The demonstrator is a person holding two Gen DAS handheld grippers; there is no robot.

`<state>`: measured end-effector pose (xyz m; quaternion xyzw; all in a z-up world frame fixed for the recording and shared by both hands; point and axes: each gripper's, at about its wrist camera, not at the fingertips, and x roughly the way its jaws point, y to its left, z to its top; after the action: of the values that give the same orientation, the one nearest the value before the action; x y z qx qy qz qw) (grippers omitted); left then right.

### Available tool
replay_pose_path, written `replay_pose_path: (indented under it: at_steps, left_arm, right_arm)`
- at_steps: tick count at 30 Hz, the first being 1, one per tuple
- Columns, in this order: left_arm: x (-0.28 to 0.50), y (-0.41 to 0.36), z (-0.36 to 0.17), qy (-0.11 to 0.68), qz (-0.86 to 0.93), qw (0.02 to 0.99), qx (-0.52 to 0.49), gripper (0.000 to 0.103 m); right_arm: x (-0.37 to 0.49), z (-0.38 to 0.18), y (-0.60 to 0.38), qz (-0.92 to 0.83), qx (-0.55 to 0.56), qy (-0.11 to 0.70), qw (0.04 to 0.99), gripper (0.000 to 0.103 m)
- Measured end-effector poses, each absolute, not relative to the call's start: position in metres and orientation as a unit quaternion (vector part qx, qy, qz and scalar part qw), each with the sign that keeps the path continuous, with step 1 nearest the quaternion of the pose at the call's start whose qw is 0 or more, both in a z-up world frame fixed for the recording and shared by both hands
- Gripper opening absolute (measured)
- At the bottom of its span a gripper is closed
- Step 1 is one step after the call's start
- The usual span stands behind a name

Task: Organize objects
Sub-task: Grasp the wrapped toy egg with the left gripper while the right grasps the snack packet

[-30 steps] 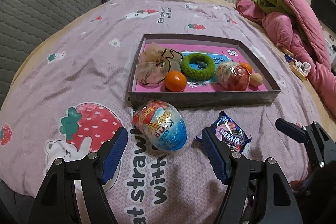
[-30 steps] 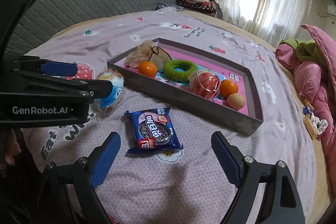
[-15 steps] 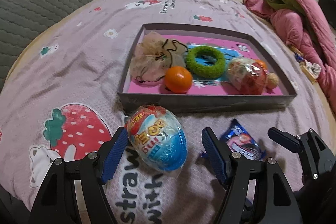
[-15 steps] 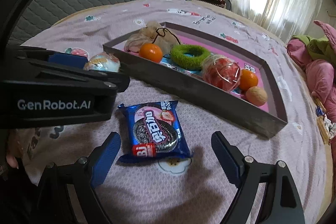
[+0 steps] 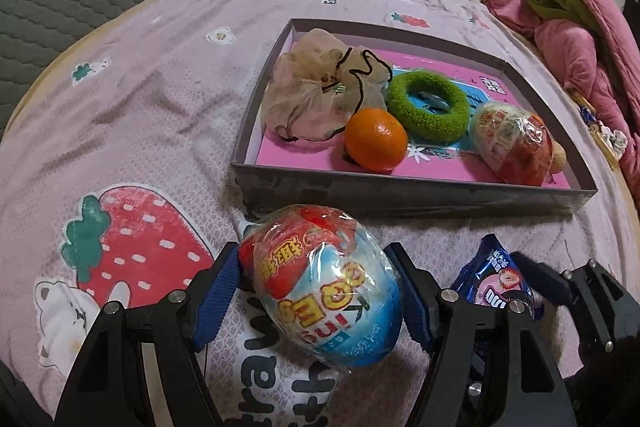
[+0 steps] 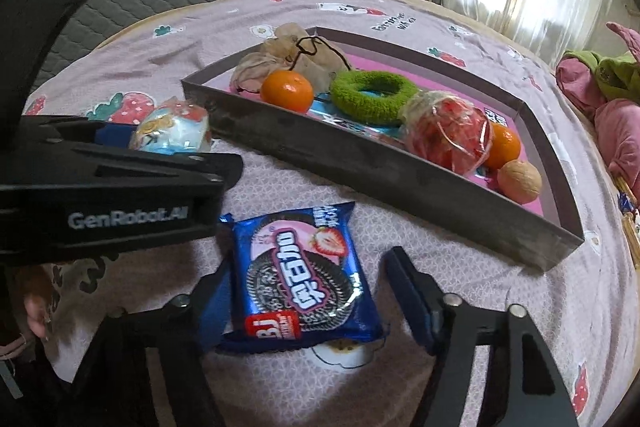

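The left gripper (image 5: 316,291), its blue-padded jaws spread wide, straddled the big blue-and-red plastic-wrapped toy egg (image 5: 324,287); the pads sat right against its sides, though whether they pressed on it could not be told. That egg lay on the pink strawberry-print bedspread (image 5: 132,115), just in front of the near wall of the shallow grey cardboard tray (image 5: 400,193) with its pink floor.

Over on the other side, the right gripper (image 6: 312,299) was closing its jaws around the blue strawberry sandwich-cookie packet (image 6: 300,275). The packet lay flat on the bedspread between the pads; a gap showed at the right pad, so it was not clamped. It too sat in front of the tray's near wall, and the left gripper's black body stood just beside it.

Inside the tray: a beige mesh drawstring pouch (image 5: 320,87) at the far left corner, a small orange mandarin (image 5: 376,141) just beside it near the front wall, a green fuzzy ring (image 5: 430,107) in the middle, a red-and-white wrapped toy egg (image 5: 516,143) toward the right end. Behind that egg sat a second mandarin (image 6: 506,145) and a brown walnut (image 6: 519,182).

Beyond the tray's right end, pink and green quilts (image 5: 568,27) were heaped.
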<state>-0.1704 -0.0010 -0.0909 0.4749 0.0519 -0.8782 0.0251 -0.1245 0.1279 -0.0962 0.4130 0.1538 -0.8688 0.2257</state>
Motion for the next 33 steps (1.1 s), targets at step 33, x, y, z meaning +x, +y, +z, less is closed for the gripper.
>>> replay_pose_path:
  at_steps: [33]
  left_arm:
    - [-0.128,0.016,-0.023,0.021,-0.92,-0.004,0.392,0.07]
  right_arm:
    - [-0.102,-0.026,0.184,-0.927,0.308,0.063,0.204,0.051]
